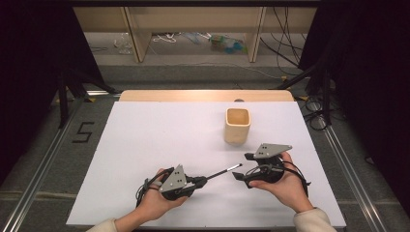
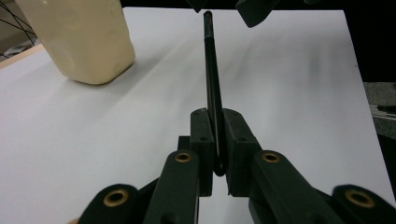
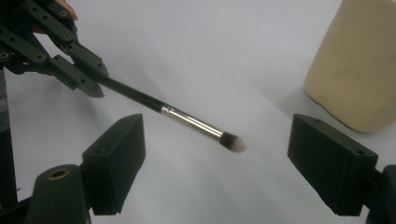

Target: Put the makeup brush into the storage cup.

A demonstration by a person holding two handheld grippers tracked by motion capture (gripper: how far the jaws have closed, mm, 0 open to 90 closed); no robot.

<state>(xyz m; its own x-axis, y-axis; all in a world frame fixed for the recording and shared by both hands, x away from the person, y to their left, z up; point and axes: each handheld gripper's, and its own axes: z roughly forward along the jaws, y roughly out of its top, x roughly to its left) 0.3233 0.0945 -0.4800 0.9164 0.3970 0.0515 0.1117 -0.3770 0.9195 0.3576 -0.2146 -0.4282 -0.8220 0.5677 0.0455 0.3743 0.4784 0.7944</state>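
Two hand-held grippers meet over the desk (image 1: 145,135): the left hand-held gripper (image 2: 215,140) pinches a brush (image 3: 187,122) by its handle, the handle's end hidden between the pads. The right hand-held gripper (image 3: 215,158) stands spread, the bristles seemingly between its jaws, untouched, near the cup (image 1: 237,125).

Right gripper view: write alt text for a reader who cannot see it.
A slim makeup brush with a black handle and silver ferrule points its bristle tip between the open right tongs, held at its far end by the left tongs. A beige cup stands on the white table at upper right.
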